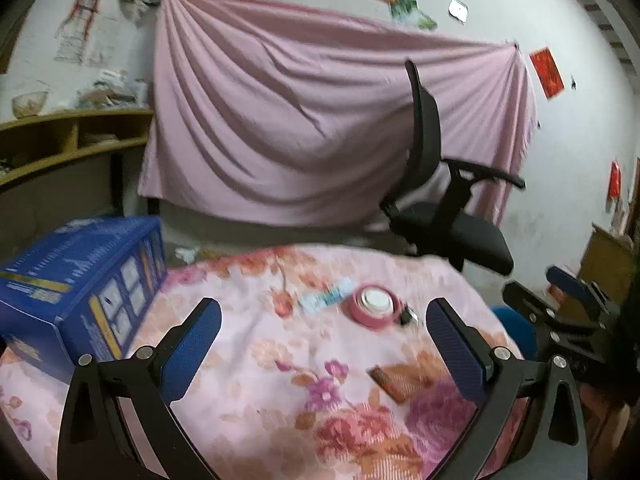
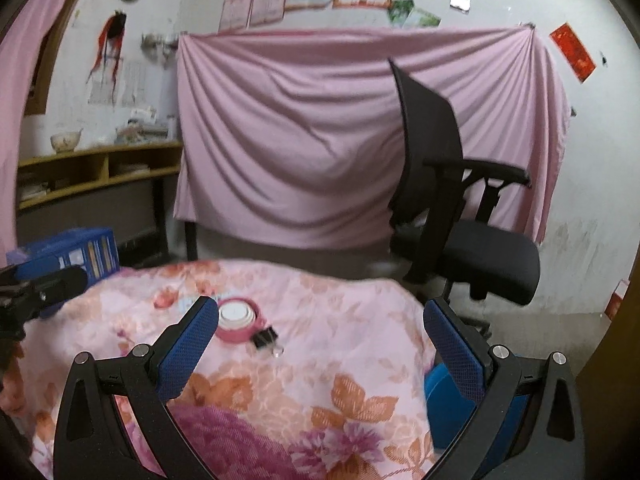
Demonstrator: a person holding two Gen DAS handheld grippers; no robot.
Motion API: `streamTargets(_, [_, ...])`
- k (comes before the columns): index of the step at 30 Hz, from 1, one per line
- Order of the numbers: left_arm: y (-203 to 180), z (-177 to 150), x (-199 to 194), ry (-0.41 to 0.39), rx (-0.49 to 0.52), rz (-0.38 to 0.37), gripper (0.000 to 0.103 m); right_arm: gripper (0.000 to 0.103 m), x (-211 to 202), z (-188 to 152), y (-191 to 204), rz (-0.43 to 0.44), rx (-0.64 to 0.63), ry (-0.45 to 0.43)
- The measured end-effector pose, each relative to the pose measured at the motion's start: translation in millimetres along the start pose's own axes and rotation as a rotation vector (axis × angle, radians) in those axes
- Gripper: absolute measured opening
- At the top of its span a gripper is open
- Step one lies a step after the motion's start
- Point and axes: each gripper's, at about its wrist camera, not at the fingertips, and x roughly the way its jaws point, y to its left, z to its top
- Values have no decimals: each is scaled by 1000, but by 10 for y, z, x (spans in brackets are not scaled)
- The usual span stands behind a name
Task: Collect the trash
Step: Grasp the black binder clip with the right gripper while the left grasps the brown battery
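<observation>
On the flowered pink cloth of the table (image 1: 256,344) lie a light blue wrapper (image 1: 326,298), a pink tape roll (image 1: 374,306) with a white disc in its middle, a black binder clip (image 1: 407,316) and a brown flat piece (image 1: 396,382). My left gripper (image 1: 324,344) hangs open above the cloth, short of these items. My right gripper (image 2: 320,346) is open too, over the table's right part; the pink tape roll (image 2: 236,320) and binder clip (image 2: 266,338) lie by its left finger. The right gripper (image 1: 560,312) shows at the left view's right edge.
A blue printed box (image 1: 80,292) stands on the table's left side. A black office chair (image 2: 460,216) stands beyond the table on the right, before a pink sheet (image 2: 320,136) hung on the wall. A blue bin (image 2: 444,404) sits below the table's right edge. Wooden shelves (image 2: 96,176) line the left wall.
</observation>
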Motion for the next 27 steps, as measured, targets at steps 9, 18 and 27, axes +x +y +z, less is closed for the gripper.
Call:
streamTargets(9, [-97,-143,381,249,-4,-108,51,101,175,-42,-52,23,32,105])
streamTargets(18, [-206,-232,638,400,-46,-222,24,81,481,-73,64,92,-21,270])
streamTargets(27, [-258,-248,793,461,-65,-214,11,69,784,-130,157,135,-38,400])
